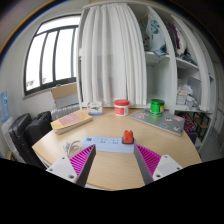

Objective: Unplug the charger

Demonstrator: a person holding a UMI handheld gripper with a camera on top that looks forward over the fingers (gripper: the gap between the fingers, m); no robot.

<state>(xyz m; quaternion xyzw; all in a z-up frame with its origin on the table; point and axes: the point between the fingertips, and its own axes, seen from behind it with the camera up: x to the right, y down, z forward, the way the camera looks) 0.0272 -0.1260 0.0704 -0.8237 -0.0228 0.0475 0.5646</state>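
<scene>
A grey power strip (108, 143) lies on the wooden table (112, 165) just ahead of my fingers, across the gap between them. A red-orange charger (127, 136) stands plugged into its right end. My gripper (113, 160) is open and empty, with the pink pads (80, 157) spread wide at either side of bare table. The strip's ends reach about as far as the fingertips.
Beyond the strip stand a round container with a red lid (121, 106), a green cup (156, 105) and a flat box (70, 121) at the left. A dark chair (27, 132) is at the table's left. Shelves (180, 70) and a window with white curtains (110, 50) are behind.
</scene>
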